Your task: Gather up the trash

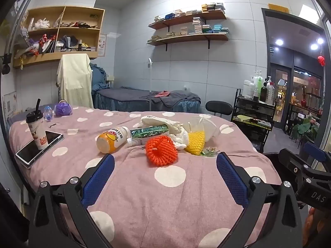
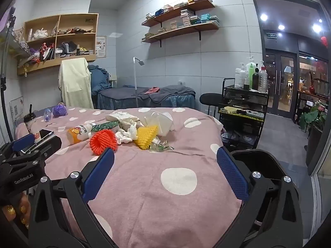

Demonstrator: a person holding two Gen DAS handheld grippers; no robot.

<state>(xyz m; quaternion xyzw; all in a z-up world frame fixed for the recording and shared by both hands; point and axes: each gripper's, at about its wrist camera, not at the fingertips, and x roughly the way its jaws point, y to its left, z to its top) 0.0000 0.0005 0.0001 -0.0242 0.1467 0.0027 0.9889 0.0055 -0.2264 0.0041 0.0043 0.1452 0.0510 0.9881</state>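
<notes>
Both the left gripper (image 1: 165, 165) and the right gripper (image 2: 165, 163) hover over the bed (image 1: 169, 196) with jaws spread wide and empty. The trash lies ahead mid-bed: an orange foam net (image 1: 161, 152), yellow foam net (image 1: 195, 142), juice bottle (image 1: 111, 141), green carton (image 1: 150, 134), crumpled tissue (image 1: 180, 134) and what looks like a clear plastic cup (image 1: 201, 126).

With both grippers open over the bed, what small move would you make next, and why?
Probably ease the left gripper forward toward the orange foam net. It is the nearest piece of the trash pile, lying just ahead between the open fingers, and neither gripper holds anything yet.
</notes>
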